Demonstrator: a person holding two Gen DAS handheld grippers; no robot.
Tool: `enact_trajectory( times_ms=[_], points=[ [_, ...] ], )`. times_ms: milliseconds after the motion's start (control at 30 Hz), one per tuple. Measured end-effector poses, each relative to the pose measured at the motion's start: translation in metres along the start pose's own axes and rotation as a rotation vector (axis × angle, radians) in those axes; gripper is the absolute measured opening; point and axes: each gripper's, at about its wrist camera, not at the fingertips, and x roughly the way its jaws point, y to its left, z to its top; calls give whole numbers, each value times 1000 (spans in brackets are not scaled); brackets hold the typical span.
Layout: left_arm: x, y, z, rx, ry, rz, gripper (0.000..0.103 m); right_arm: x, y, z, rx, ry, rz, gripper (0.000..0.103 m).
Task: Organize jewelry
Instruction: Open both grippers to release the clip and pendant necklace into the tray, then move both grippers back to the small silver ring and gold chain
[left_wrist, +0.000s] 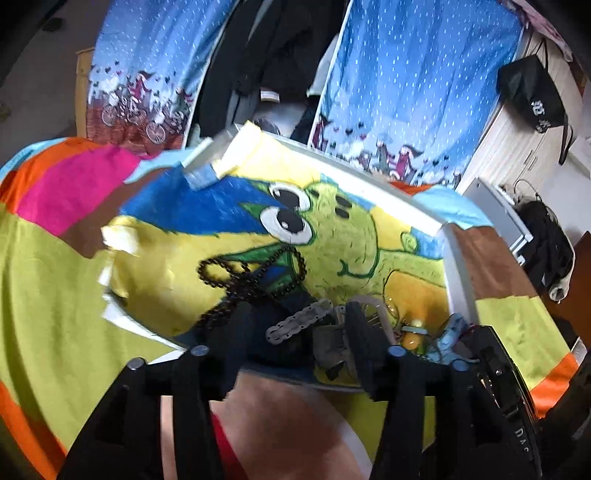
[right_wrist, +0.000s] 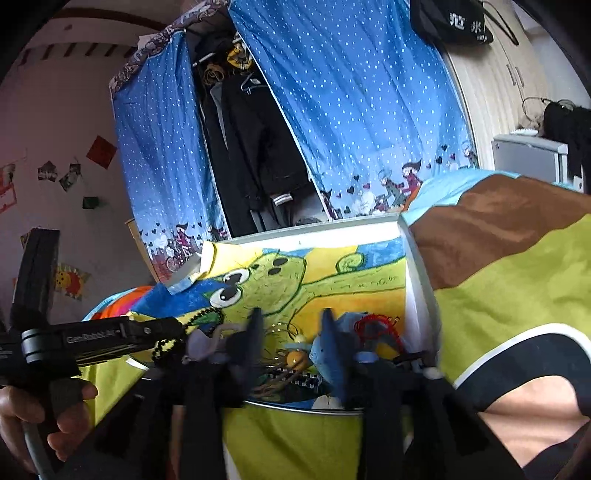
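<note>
Several pieces of jewelry lie tangled at the near end of a shallow white-rimmed tray (left_wrist: 456, 266) whose floor bears a crayon-like picture of a green, big-eyed creature on yellow and blue. Readable writing is scarce: the side of the left gripper's body, seen from the right wrist view, carries pale lettering that looks like "GenRobot.AI", and a black bag (right_wrist: 452, 22) hung high on the wall shows white characters too blurred to read. A black beaded necklace (left_wrist: 255, 275) is the clearest piece; its loops spread over the creature's mouth and its strand runs diagonally down toward the near left, to the left finger of the left gripper (left_wrist: 293, 332). Beside it a flat grey chain bracelet (left_wrist: 299, 323) lies slanted, its long axis rising to the right. To the right sit a yellow-orange bead (left_wrist: 412, 338), thin wire hoops and a pale blue patterned piece (left_wrist: 448, 332). The left gripper's fingers stand apart over the grey bracelet, with nothing visibly pinched. From the right wrist view the right gripper (right_wrist: 291, 332) hovers with its fingers spread, straddling the orange bead and wire hoops; a red cord (right_wrist: 376, 326) coils just right of it. The tray rests on a bedspread (left_wrist: 44, 280) of lime, brown, pink and orange patches. A hand (right_wrist: 33, 417) grips the left tool's handle. Behind hangs a blue dotted curtain (right_wrist: 351, 110), parted on dark clothing
</note>
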Motion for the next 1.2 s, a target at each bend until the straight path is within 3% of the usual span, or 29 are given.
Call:
enact_trajectory(
  times_ms=[100, 133, 267, 400, 500, 767, 933, 1200],
  points=[
    [-28, -3, 0, 17, -56, 14, 68, -17, 6, 7, -25, -19, -15, 50],
    [-36, -5, 0, 20, -70, 14, 75, -27, 9, 10, -35, -32, -24, 59],
    [-84, -9, -6, 42, -158, 19, 87, -58, 19, 18, -58, -77, -17, 84],
    [-133, -16, -18, 99, -251, 26, 88, -93, 35, 24, -107, -124, -14, 98],
    [-168, -23, -32, 140, -319, 35, 95, -116, 46, 24, -134, -156, -12, 102],
    [-237, -28, -77, 197, -423, 58, 96, -184, 78, 4, -214, -232, -16, 103],
    [-268, -26, -112, 231, -455, 66, 96, -221, 85, -23, -230, -259, -14, 103],
    [-295, -16, -159, 244, -441, 65, 96, -263, 95, -66, -236, -235, -31, 103]
  ],
)
